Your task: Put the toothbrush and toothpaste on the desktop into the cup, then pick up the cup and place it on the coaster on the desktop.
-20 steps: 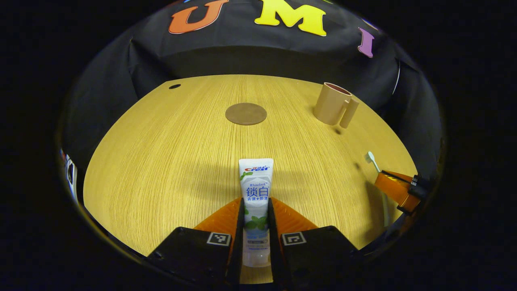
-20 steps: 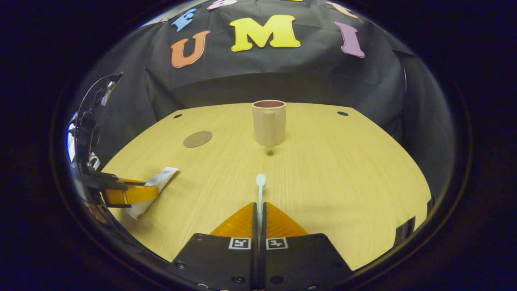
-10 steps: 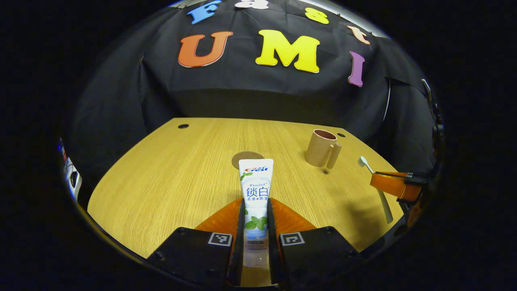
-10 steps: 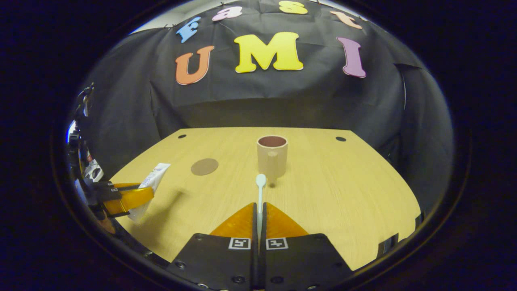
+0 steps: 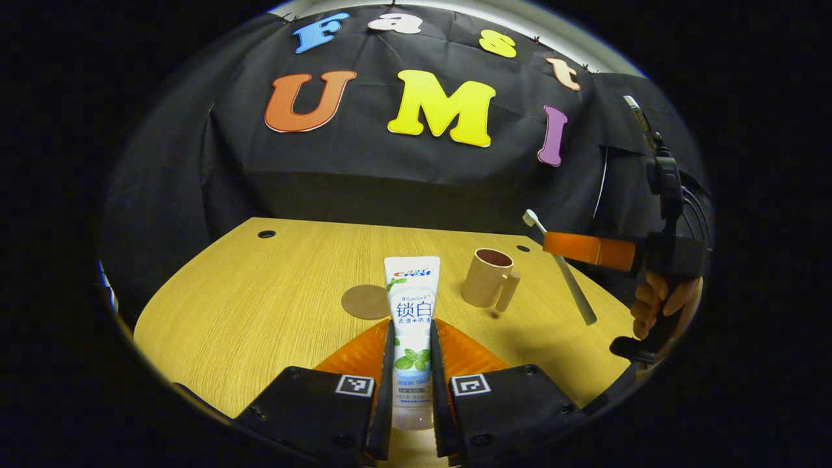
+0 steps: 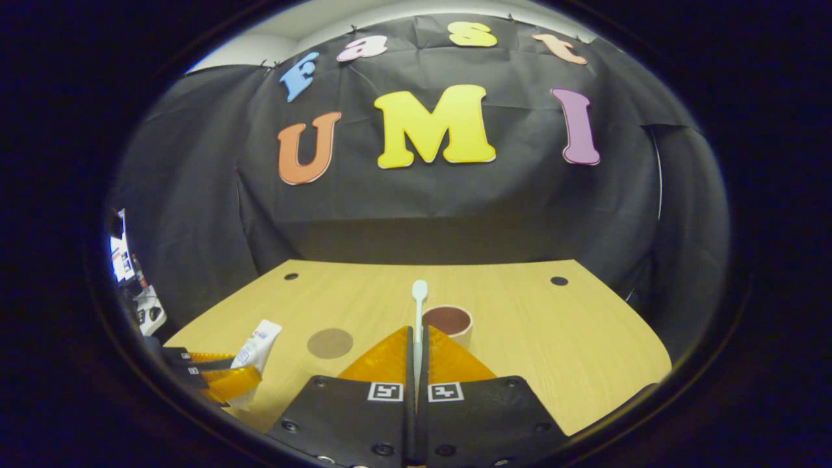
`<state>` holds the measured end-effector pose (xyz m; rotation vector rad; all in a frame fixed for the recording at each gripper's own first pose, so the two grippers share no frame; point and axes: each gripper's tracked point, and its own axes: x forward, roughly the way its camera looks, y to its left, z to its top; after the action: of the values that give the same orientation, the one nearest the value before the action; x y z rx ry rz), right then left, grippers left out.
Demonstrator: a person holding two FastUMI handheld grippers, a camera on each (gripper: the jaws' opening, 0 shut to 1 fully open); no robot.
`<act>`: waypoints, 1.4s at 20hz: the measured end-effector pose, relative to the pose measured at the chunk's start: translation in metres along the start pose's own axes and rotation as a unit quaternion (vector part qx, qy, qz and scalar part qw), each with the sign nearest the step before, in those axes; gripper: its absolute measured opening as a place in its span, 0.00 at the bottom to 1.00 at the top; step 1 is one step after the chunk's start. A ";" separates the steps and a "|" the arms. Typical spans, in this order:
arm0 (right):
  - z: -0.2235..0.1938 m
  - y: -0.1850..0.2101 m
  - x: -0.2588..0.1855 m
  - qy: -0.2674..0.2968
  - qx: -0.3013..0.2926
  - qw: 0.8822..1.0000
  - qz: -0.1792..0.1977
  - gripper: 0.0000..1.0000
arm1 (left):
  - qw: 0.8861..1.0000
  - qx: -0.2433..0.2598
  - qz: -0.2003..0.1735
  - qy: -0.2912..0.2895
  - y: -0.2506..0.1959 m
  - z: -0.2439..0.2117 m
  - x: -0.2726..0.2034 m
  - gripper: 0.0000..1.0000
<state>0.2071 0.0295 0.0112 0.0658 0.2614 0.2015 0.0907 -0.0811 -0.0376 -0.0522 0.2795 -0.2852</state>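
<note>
Left gripper (image 5: pixel 411 383) clamps the toothpaste (image 5: pixel 411 312), right gripper (image 6: pixel 416 364) the toothbrush (image 6: pixel 418 312), both aloft; each should tip upright above the cup (image 6: pixel 448 323) before release.

Wooden table (image 5: pixel 260 292); black cloth wall (image 6: pixel 422 201)

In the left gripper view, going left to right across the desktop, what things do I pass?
Round brown coaster → white toothpaste tube held in the left gripper → beige cup with a handle → white toothbrush held in the right gripper.
</note>
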 end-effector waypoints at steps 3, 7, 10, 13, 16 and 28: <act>0.017 -0.019 0.037 -0.009 0.006 1.000 -0.008 0.00 | 1.000 0.005 0.004 -0.016 0.004 0.006 0.016 0.29; 0.042 -0.025 0.077 -0.036 0.020 0.999 0.012 0.00 | 1.000 -0.008 -0.012 -0.022 0.000 0.005 0.035 0.29; 0.068 -0.022 0.098 -0.089 0.033 0.995 0.031 0.00 | 1.000 -0.010 -0.016 -0.023 -0.001 0.003 0.045 0.29; 0.072 -0.019 0.117 -0.110 0.012 0.993 0.033 0.00 | 1.000 -0.008 -0.019 -0.023 -0.003 0.003 0.049 0.29; 0.061 -0.020 0.135 -0.095 -0.005 0.995 0.026 0.00 | 1.000 -0.008 -0.016 -0.024 -0.002 0.002 0.053 0.29; 0.048 -0.031 0.144 -0.067 0.003 0.997 0.025 0.03 | 1.000 -0.006 -0.010 -0.020 -0.011 0.000 0.058 0.29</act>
<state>0.3619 0.0275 0.0182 0.0909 0.1273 0.2445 0.1413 -0.1078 -0.0516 -0.0716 0.2412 -0.3020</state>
